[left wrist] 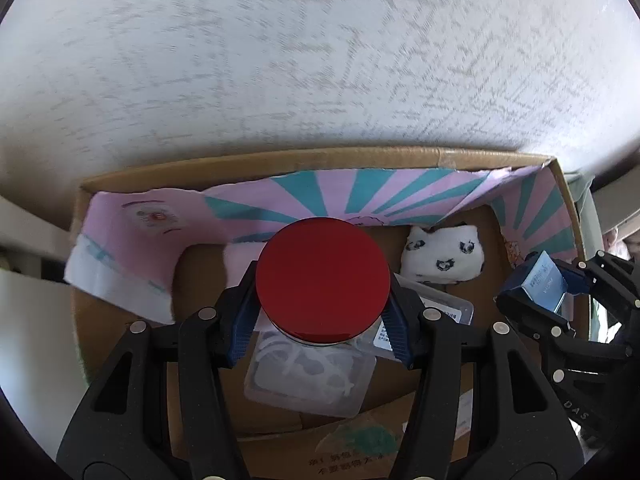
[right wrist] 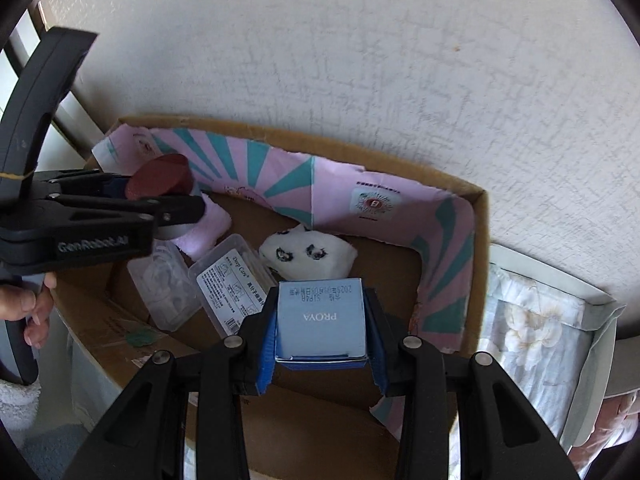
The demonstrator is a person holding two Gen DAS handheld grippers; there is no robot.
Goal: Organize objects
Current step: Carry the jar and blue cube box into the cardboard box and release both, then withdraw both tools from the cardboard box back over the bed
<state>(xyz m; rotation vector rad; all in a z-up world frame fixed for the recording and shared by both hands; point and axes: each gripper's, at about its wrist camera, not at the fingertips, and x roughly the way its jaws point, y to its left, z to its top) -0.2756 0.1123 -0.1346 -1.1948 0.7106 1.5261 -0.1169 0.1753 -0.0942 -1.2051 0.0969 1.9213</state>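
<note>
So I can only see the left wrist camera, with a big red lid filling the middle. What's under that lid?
Observer: A clear jar with the red lid; from the right wrist view, the left gripper clamps it at the side, above the cardboard box.
Operator: And that blue thing at my right edge?
Observer: A light blue carton printed PROVA, held between the right gripper's blue pads.
Operator: Anything beside the box I can't see?
Observer: Yes, a floral cloth lies to its right.
</note>
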